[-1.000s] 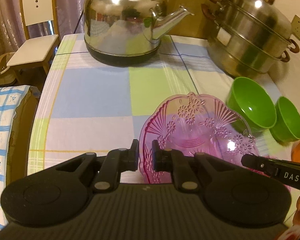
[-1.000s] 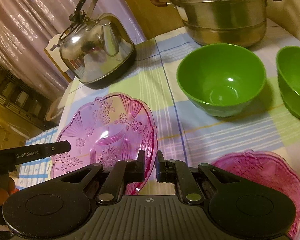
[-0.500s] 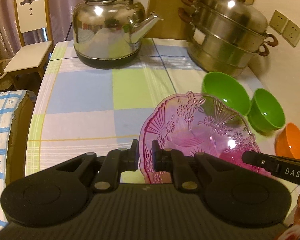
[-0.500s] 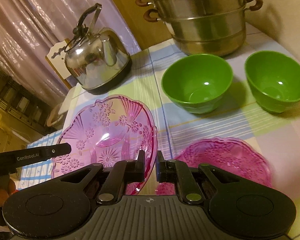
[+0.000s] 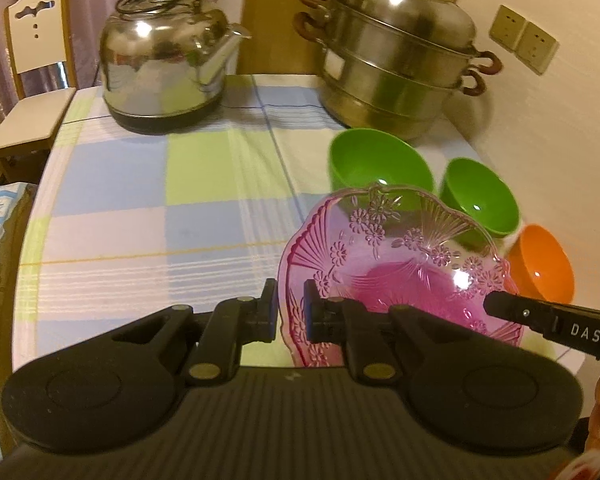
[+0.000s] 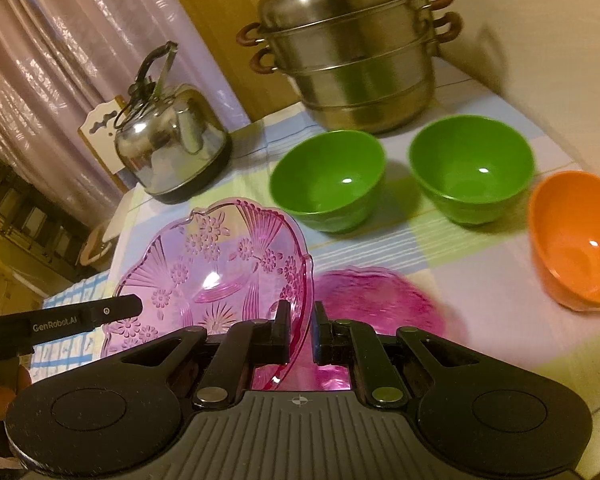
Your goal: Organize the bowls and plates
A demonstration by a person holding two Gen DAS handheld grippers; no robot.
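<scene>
On the checked tablecloth (image 5: 148, 200) bowls (image 6: 328, 184) stood unstacked; we clamped both grippers (image 5: 290, 312) (image 6: 299, 328) on the pink plate (image 5: 400, 264), above another plate (image 6: 380, 300) at lower centre.

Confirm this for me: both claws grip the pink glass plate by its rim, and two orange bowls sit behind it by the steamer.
Wrong on colour: the two bowls by the steamer are green, as the right wrist view shows. The left claw and right claw do grip the pink glass plate by its rim.
</scene>
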